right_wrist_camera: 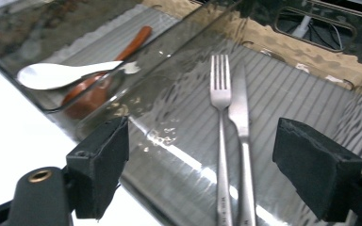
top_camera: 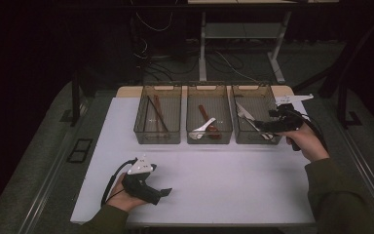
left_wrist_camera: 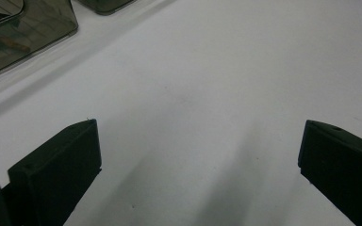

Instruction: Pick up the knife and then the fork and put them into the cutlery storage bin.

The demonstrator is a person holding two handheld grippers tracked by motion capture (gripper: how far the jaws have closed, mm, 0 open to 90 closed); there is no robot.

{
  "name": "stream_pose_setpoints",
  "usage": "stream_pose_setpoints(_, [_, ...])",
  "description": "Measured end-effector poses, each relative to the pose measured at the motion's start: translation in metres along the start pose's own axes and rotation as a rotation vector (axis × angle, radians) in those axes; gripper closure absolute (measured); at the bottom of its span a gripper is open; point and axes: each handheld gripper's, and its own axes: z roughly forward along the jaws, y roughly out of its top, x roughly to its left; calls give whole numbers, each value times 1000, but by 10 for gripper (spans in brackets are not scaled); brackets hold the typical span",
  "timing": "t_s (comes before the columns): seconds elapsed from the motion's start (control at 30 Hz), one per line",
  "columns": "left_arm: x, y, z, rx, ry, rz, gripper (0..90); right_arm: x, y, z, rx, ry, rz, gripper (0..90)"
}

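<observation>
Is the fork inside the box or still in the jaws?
Inside. The fork lies flat beside the knife on the right bin's floor; the right gripper jaws stand open, apart from it.

1. A lab-style recording room: dark curtained walls surround a white table [top_camera: 199,195].
2. Loose cables [top_camera: 224,61] trail across the floor beyond a metal desk frame [top_camera: 243,44] (well beyond the fingers).
3. Three clear bins [top_camera: 209,92] hold sorted cutlery.

Dim high view with dark surroundings and a bright white table [top_camera: 214,180]; gripper views sharper, with glare on the clear bin [right_wrist_camera: 179,141] walls.
</observation>
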Motion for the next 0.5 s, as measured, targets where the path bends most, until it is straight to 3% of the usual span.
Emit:
stream_pose_setpoints(0.13, [0, 0, 0, -1, -1, -1, 0, 7, -6, -6, -21, 34, 7, 168])
stream_pose_setpoints(0.5, [-1, 0, 0, -7, -2, -8, 0, 31, -30, -22, -41, 88, -43, 168])
